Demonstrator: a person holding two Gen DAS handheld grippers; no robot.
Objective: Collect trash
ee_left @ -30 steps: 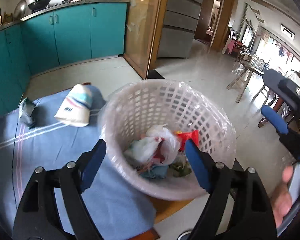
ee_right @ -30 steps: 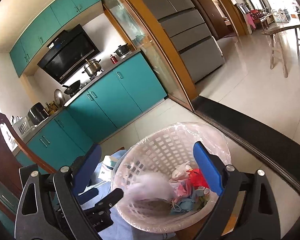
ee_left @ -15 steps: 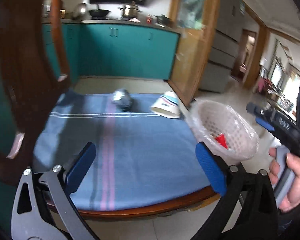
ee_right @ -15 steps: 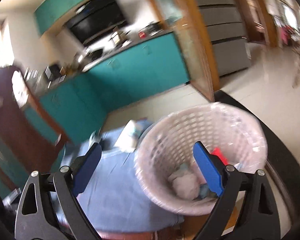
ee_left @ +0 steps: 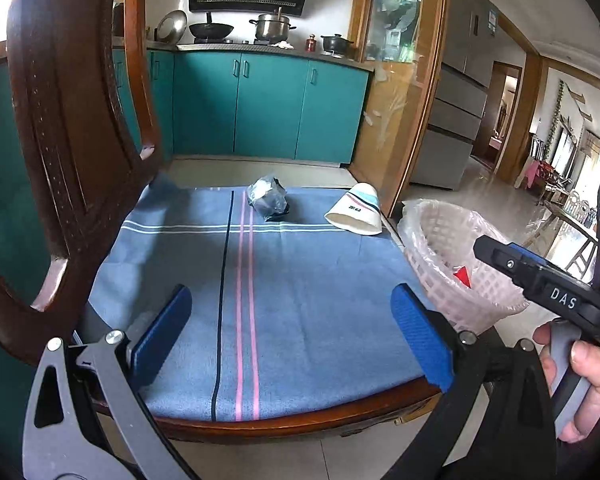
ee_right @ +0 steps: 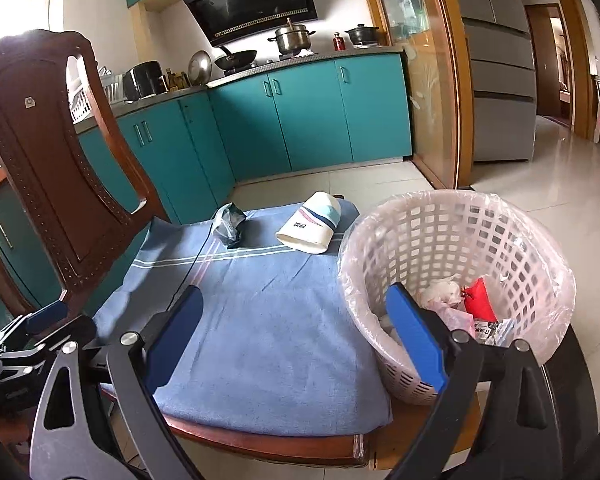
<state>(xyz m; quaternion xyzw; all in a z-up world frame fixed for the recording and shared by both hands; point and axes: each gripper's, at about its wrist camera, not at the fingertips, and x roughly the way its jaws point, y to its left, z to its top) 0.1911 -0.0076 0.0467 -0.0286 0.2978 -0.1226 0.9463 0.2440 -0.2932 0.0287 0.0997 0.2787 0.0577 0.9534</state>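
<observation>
A crumpled dark and silver wrapper (ee_left: 268, 198) (ee_right: 230, 224) lies at the far end of the blue cloth (ee_left: 300, 272) (ee_right: 268, 320). A paper cup (ee_left: 356, 214) (ee_right: 312, 226) is tipped on its side just right of it. At the table's right corner stands a white lattice basket (ee_left: 432, 216) (ee_right: 460, 216) lined with clear plastic, holding a red scrap (ee_right: 476, 300) and other trash. My left gripper (ee_left: 291, 292) hangs open over the cloth's near edge, empty. My right gripper (ee_right: 294, 290) is open and empty beside the basket, well short of wrapper and cup.
A dark wooden chair back (ee_left: 72, 120) (ee_right: 48, 152) rises close on the left. The wooden table edge (ee_left: 300, 420) runs just below the grippers. Teal cabinets (ee_left: 268, 108) line the far wall. A hand (ee_left: 580, 376) holds the right gripper's handle.
Both grippers have drawn back from over the basket to the table's near edge. The left swung left to face the cloth, and its jaws stand wider than a second ago.
</observation>
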